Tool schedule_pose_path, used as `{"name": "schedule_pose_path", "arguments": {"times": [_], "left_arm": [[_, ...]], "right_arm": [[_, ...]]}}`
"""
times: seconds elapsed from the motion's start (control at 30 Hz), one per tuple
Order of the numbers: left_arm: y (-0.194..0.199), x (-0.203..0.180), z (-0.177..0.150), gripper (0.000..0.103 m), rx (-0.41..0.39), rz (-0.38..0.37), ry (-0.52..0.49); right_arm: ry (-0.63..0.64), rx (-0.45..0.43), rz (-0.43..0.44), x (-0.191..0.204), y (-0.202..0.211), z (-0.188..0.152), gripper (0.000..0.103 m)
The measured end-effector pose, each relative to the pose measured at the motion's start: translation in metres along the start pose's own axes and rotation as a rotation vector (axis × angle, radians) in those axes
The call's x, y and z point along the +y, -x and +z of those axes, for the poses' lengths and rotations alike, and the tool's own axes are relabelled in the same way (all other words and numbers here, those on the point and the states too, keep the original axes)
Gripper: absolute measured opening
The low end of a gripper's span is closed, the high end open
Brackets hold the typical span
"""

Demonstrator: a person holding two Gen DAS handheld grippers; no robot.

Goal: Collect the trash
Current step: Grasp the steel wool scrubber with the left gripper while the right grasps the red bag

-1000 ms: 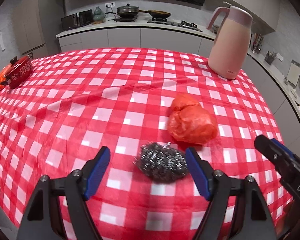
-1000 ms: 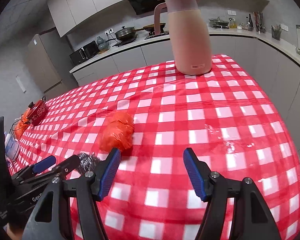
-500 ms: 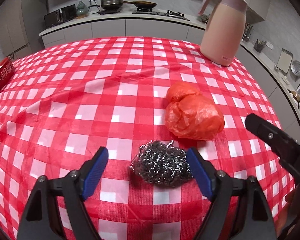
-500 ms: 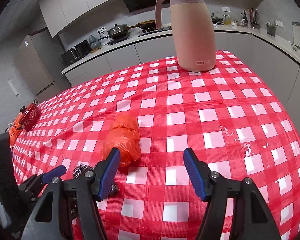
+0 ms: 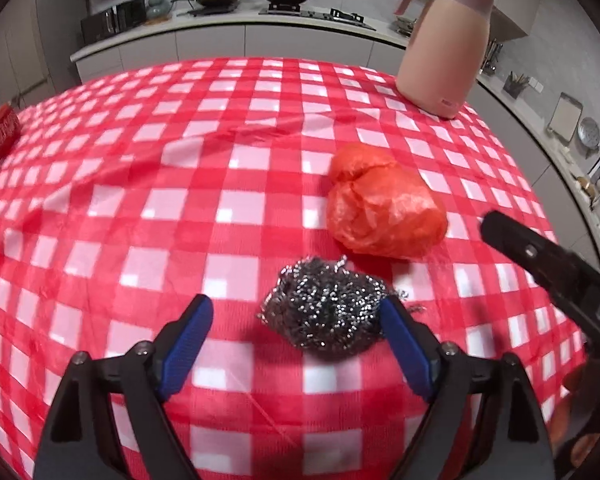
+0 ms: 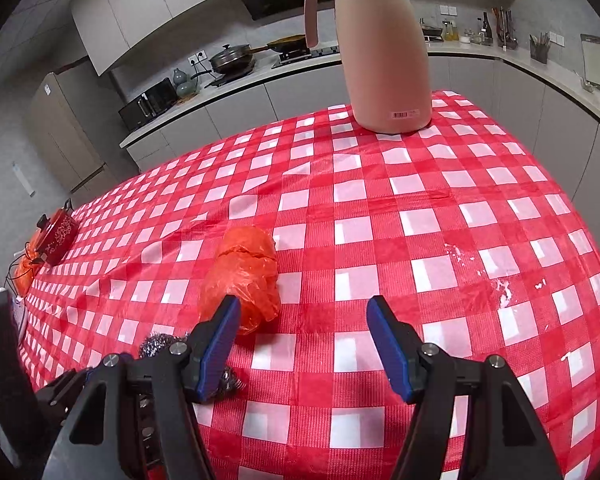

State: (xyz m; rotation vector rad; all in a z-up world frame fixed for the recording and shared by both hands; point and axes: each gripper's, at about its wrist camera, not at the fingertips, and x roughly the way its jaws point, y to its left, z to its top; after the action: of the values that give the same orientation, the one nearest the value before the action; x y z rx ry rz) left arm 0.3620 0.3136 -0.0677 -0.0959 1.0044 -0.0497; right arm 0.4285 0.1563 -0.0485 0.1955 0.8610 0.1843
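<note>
A crumpled orange plastic bag (image 5: 384, 212) lies on the red checked tablecloth (image 5: 180, 200). A steel wool scrubber (image 5: 328, 312) lies just in front of it. My left gripper (image 5: 296, 320) is open, low over the cloth, and the scrubber sits between its fingers, close to the right one. My right gripper (image 6: 300, 320) is open and empty; the orange bag (image 6: 244, 276) lies just past its left fingertip. The scrubber (image 6: 156, 348) shows partly behind that finger. One finger of the right gripper shows at the right of the left wrist view (image 5: 548, 260).
A tall pink thermos jug (image 6: 384, 48) stands at the table's far right corner. A small red pot (image 6: 56, 236) sits at the far left edge. White flecks (image 6: 500, 284) dot the cloth on the right. Kitchen counters run behind the table.
Both grippers have moved forward and lower toward the table. The scrubber now lies between the left fingers, and the orange bag is nearer the right gripper's left finger. Nothing was grasped.
</note>
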Motion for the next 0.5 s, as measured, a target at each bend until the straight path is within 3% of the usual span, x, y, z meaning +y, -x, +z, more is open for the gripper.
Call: {"name": "schedule_pose_path", "arguments": {"times": [0.1, 0.23, 0.27, 0.3, 0.37, 0.5], "left_arm": [[0.003, 0.008, 0.004, 0.087, -0.013, 0.024, 0.007], [-0.004, 0.009, 0.004, 0.084, -0.001, -0.037, 0.026], [-0.005, 0.008, 0.003, 0.076, -0.009, -0.058, 0.026], [-0.005, 0.007, 0.002, 0.059, -0.016, -0.074, 0.025], [-0.003, 0.004, 0.001, 0.044, -0.035, -0.103, 0.016], [-0.002, 0.000, 0.005, 0.031, -0.054, -0.106, 0.001]], "right_arm": [[-0.001, -0.002, 0.004, -0.002, 0.002, -0.002, 0.067], [-0.004, 0.007, 0.011, -0.004, 0.002, -0.004, 0.067], [-0.002, 0.010, 0.012, -0.004, 0.001, -0.004, 0.067], [0.001, 0.012, 0.012, -0.004, 0.001, -0.005, 0.067], [0.006, 0.011, 0.009, -0.003, 0.001, -0.006, 0.067], [0.000, 0.014, 0.008, -0.006, 0.002, -0.007, 0.067]]}}
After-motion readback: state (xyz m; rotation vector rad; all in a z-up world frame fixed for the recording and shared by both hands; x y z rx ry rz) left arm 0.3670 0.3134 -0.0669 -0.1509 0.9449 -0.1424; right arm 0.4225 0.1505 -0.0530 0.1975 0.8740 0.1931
